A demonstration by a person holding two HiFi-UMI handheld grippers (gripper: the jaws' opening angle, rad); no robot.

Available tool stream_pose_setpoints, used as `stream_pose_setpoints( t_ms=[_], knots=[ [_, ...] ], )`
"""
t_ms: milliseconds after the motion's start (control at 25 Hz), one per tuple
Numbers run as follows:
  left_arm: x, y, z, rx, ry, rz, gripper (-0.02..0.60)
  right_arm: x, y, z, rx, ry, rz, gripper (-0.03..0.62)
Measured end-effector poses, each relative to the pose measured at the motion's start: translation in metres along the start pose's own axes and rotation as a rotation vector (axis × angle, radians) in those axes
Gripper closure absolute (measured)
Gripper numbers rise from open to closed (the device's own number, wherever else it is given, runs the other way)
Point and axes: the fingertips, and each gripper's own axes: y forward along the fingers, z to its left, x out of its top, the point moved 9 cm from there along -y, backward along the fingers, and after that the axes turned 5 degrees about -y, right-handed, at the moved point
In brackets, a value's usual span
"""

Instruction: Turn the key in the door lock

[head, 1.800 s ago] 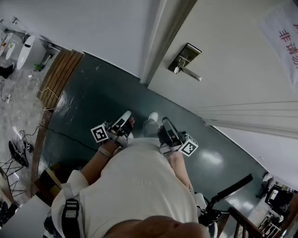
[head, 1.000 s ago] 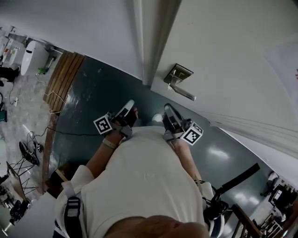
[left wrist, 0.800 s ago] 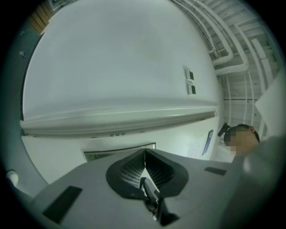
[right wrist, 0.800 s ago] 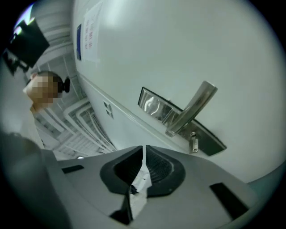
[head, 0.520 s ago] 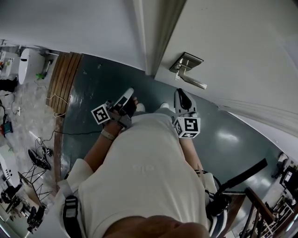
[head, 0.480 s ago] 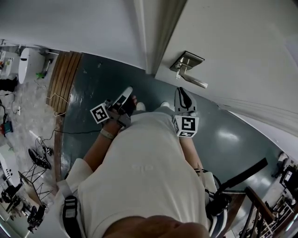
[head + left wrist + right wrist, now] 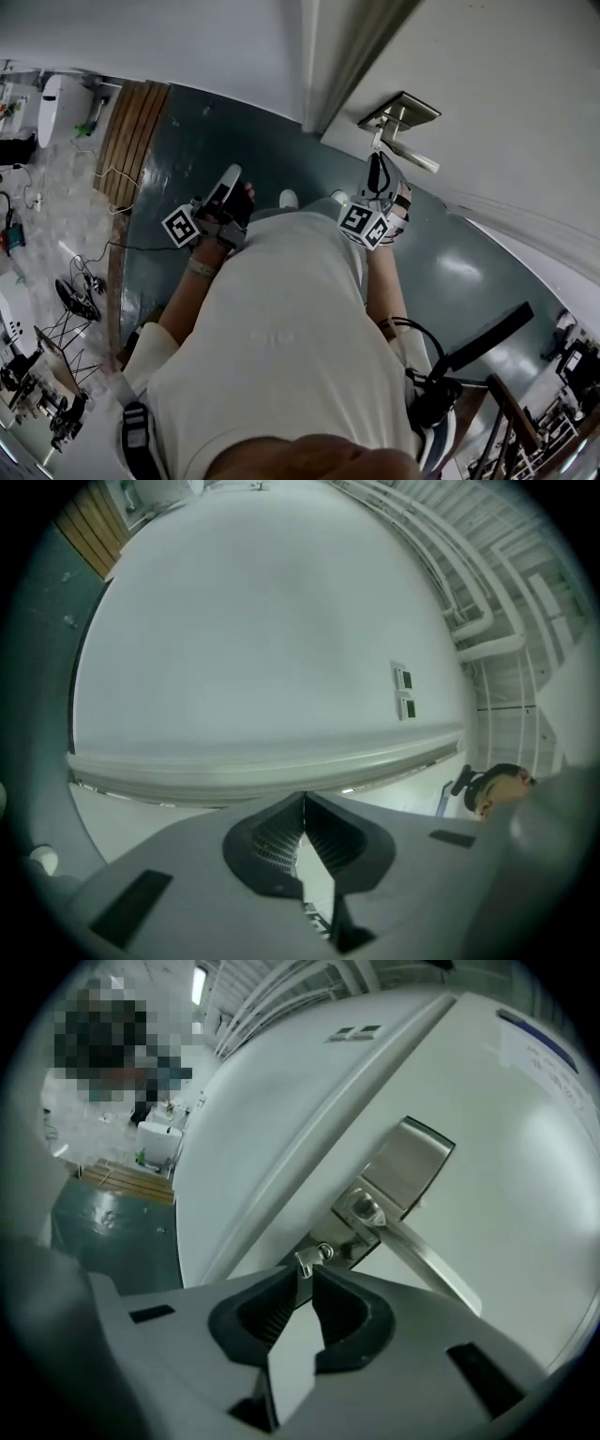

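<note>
at the far left of the head view a strip of wooden boards [image 7: 131,141] lies along the dark green floor [image 7: 187,150]. to the right of it the person, in a white shirt [image 7: 281,347], holds the left claw [image 7: 231,175] out over the floor, well apart from the door. in the left gripper view its two jaws meet at the tips with nothing between them, and they face a plain white wall [image 7: 262,649]. further right stands the white door frame [image 7: 323,56]. just beyond it the right claw [image 7: 377,161] reaches up to the lower end of the metal lock plate [image 7: 408,108], near the edge of the door [image 7: 506,112]. in the right gripper view the key [image 7: 302,1262] juts out of the lock at the lower end of the plate, below the pivot of the lever handle [image 7: 431,1260]. the right claw's jaws stand only a narrow way apart, their tips closed on either side of the key's small metal head. the lever slants away to the right, clear of the jaws.
</note>
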Motion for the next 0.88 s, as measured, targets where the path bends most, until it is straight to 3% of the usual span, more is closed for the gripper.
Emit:
stream_pose_setpoints(
  t_ms=[400,880],
  knots=[
    [0.014,-0.024,-0.007,0.019,0.012,-0.044,0.574,0.010,0.022,0.008,-0.116,-0.071,0.000,0.554],
    [0.019,-0.042,-0.005,0.003,-0.030,-0.133,0.574,0.014,0.030,0.009,-0.252,0.019,-0.010,0.554]
  ],
)
